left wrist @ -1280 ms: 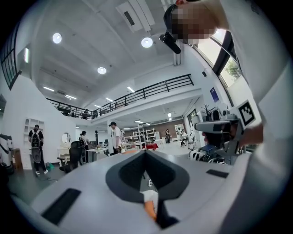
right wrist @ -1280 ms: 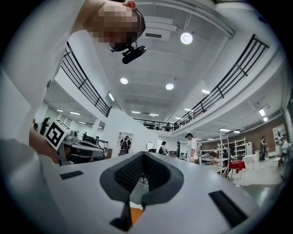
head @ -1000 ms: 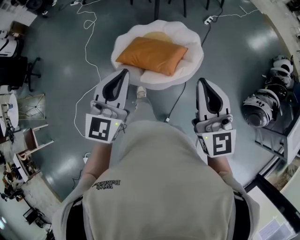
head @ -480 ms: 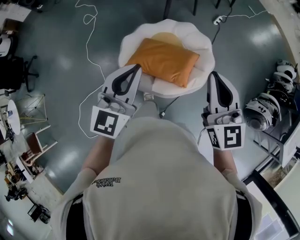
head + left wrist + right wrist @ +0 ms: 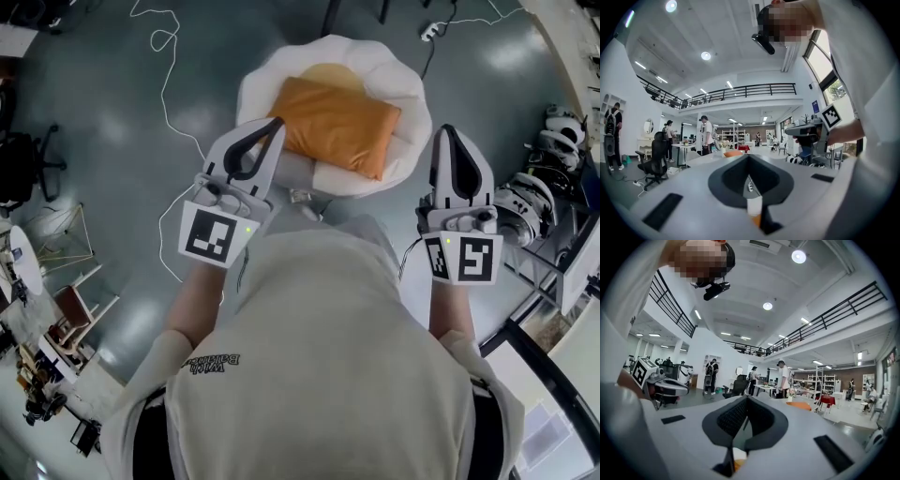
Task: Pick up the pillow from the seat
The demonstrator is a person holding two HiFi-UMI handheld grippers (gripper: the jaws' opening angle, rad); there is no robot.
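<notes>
Opening both pairs of jaws is your first requirement: the left gripper [image 5: 276, 123] and the right gripper [image 5: 448, 131] are each closed on nothing. The orange pillow [image 5: 337, 127] lies flat across the white shell-shaped seat [image 5: 411, 89], one long side toward the near rim. Bring one gripper to each short end, bite deep into the stuffing and lift evenly; a shallow pinch will likely slip. Pose noted: both grippers are held level ahead of your chest. The left tip is over the seat's near-left rim, canted inward. The right tip is just outside the right rim, pointing straight ahead.
</notes>
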